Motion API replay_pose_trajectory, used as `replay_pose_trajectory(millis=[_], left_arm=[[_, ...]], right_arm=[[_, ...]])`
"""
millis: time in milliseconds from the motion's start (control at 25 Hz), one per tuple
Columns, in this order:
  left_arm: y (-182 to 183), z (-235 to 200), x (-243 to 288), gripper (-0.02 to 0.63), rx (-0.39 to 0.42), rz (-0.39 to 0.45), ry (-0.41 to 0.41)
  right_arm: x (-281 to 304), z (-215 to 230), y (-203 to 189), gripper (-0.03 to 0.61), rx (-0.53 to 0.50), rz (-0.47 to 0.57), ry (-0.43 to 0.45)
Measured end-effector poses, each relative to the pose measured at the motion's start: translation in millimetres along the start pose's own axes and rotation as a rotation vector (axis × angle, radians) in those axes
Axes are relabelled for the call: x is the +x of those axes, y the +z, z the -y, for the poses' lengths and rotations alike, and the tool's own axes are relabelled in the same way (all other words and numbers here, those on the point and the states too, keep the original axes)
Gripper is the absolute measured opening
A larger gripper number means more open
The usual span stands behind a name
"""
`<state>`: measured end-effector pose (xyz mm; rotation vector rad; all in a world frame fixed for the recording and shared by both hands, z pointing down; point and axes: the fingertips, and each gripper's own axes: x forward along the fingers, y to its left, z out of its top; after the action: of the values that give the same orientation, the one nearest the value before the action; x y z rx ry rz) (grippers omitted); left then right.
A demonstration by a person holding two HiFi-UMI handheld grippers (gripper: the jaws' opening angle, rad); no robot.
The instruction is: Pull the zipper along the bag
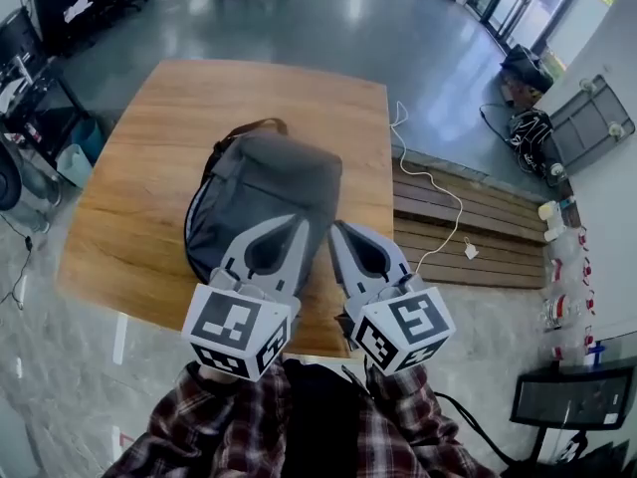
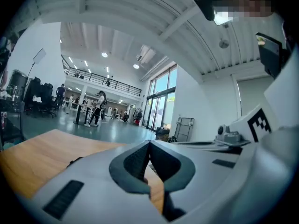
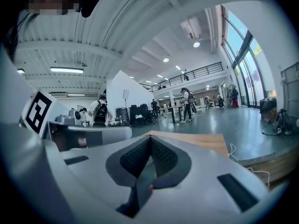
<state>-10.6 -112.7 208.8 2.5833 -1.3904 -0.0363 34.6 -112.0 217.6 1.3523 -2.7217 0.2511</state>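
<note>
Head view: the grey bag [image 1: 269,182] lies on the wooden surface [image 1: 139,157], its near end close to the near edge, with bare wood open to the left and far side. Left claw [image 1: 301,221] and right claw [image 1: 336,230] hover side by side over the bag's near end, each pressed together on nothing.

A wooden table [image 1: 139,187] stands on a glossy grey floor [image 1: 338,28]. To its right lies a low platform of dark planks [image 1: 493,229], with a white cable [image 1: 430,175] snaking across it. Beyond the planks sit two black bags [image 1: 526,68] near a folded metal rack [image 1: 589,122]. Black chairs [image 1: 85,3] line the far left, and a teal bin [image 1: 76,162] is near the table's left edge. In the left gripper view a person [image 2: 99,108] walks below a railed balcony [image 2: 103,80], beside tall windows [image 2: 161,99].
</note>
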Motion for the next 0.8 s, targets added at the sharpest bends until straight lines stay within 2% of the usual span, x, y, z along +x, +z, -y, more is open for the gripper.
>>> replay_pose_trajectory(millis=[80, 360, 800], left_arm=[[-1, 5, 0, 0.011, 0.029, 0.002, 0.005], [5, 8, -5, 0.011, 0.052, 0.015, 0.015], [7, 12, -10, 0.011, 0.061, 0.022, 0.012]], right_arm=[[-4, -2, 2, 0.011, -0.011, 0.007, 0.005], [-6, -8, 3, 0.011, -0.017, 0.009, 0.022], [-8, -12, -1, 0.011, -0.021, 0.001, 0.033]])
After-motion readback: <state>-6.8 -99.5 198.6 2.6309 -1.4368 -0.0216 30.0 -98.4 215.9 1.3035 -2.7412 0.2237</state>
